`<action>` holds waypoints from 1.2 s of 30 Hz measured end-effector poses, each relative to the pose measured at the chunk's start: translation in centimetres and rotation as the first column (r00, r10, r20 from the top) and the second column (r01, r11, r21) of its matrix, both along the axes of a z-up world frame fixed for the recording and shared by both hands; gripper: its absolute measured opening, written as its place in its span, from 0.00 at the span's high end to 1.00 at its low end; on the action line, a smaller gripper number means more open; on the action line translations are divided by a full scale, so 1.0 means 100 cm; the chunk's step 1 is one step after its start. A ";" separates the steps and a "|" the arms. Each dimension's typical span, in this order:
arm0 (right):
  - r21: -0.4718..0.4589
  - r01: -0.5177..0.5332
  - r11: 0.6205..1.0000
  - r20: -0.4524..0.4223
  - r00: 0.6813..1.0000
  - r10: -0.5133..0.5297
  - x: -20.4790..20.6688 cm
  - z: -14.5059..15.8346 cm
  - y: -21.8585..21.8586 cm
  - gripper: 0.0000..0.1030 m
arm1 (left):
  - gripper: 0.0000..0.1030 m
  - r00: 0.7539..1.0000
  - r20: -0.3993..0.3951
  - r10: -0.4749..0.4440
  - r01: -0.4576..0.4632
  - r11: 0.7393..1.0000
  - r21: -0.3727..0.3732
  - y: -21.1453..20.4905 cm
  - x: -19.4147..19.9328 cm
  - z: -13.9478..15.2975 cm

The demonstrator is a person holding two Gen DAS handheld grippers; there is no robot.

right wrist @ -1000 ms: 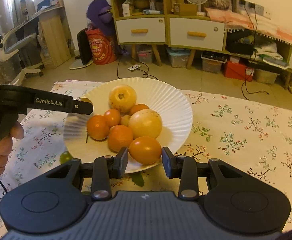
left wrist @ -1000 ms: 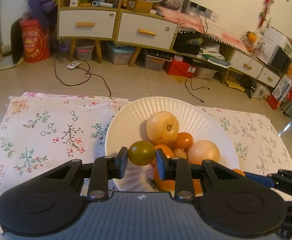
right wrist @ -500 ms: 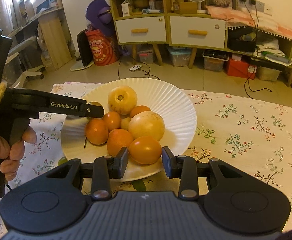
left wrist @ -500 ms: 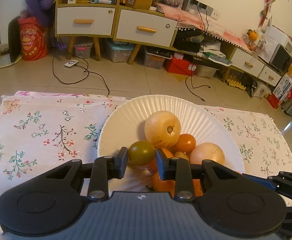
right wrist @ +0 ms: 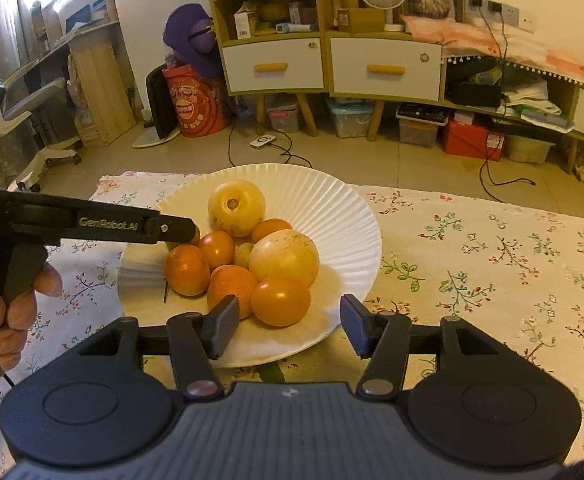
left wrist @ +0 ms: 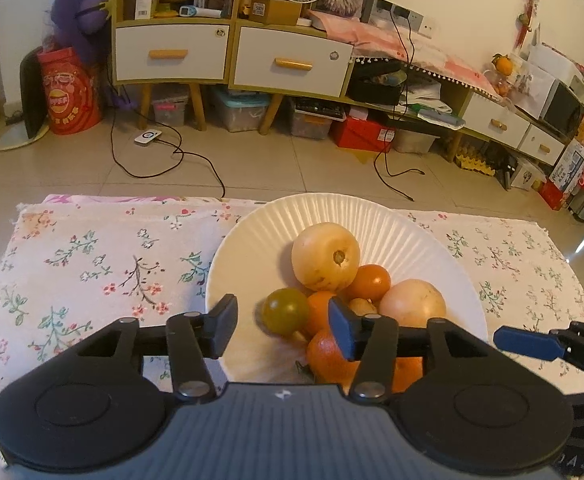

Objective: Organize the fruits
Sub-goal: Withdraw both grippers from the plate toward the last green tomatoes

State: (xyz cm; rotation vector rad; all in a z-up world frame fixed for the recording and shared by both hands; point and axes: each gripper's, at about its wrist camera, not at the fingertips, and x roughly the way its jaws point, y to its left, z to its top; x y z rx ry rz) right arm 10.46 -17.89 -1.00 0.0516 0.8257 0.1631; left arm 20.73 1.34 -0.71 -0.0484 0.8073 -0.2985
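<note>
Fruit gathered on a white fluted paper plate [left wrist: 419,236], set on a worktop under a floral cloth [left wrist: 92,256]. Task judged nearly complete: no loose fruit visible on the cloth in either view.

Plate contents: two large pale yellow round fruits [left wrist: 325,254] [right wrist: 284,258], several orange tangerine-like fruits [right wrist: 186,269], a smooth orange tomato-like fruit [right wrist: 280,301] at the near edge, a small olive-green round fruit [left wrist: 285,311] at the left of the heap, and a small tan fruit [right wrist: 244,255] wedged in the middle.

Left gripper [left wrist: 282,328]: jaws released, spread to either side of the green fruit, grasping nothing. Right gripper [right wrist: 288,326]: jaws likewise released, flanking the tomato-like fruit without contact.

Remaining, as judged: withdrawal of both grippers; perhaps minor tidying of the pile.
</note>
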 end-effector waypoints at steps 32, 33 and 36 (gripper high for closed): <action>-0.059 0.000 0.998 0.014 1.000 0.001 -0.038 0.018 0.006 0.04 | 0.18 1.000 -0.017 -0.014 0.015 0.997 0.075 0.031 -0.080 0.003; -0.064 -0.007 0.998 0.013 1.000 0.008 -0.040 0.017 0.007 0.04 | 0.18 1.000 -0.023 -0.013 0.015 0.997 0.077 0.033 -0.082 0.001; -0.082 -0.030 0.996 0.009 0.999 0.030 -0.045 0.015 0.013 0.03 | 0.18 0.999 -0.027 -0.018 0.020 0.996 0.088 0.037 -0.089 -0.003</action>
